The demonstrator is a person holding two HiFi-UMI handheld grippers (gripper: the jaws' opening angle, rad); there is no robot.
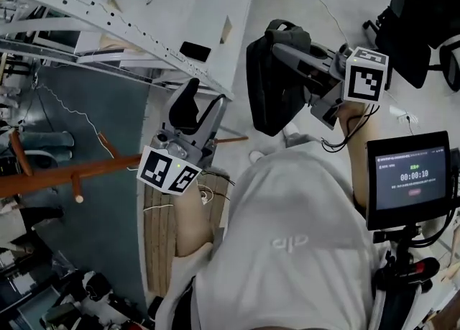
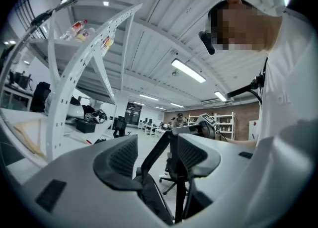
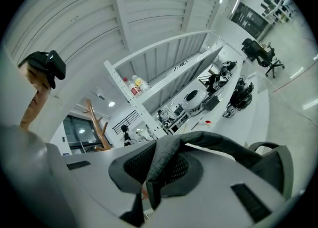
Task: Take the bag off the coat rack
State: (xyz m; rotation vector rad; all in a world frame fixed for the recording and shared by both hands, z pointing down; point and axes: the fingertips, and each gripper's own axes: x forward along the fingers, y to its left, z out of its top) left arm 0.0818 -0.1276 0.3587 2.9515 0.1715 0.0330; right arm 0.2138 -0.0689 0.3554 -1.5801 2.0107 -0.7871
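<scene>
A black bag [image 1: 272, 88] hangs in the air from my right gripper [image 1: 282, 47], well to the right of the brown wooden coat rack [image 1: 72, 175]. In the right gripper view the bag's grey strap [image 3: 198, 145] lies pinched between the ribbed pads, so the right gripper [image 3: 156, 165] is shut on it. The coat rack [image 3: 97, 125] shows far off behind. My left gripper [image 1: 205, 102] hovers close to the rack's right-hand pegs. It is open [image 2: 156, 155], with nothing between its pads.
A white perforated shelf frame [image 1: 144, 34] crosses the upper left over a white table. A small screen with a timer [image 1: 410, 177] is at the right, and a black office chair [image 1: 420, 26] beyond it. A wooden board [image 1: 162, 228] lies on the floor under the left arm.
</scene>
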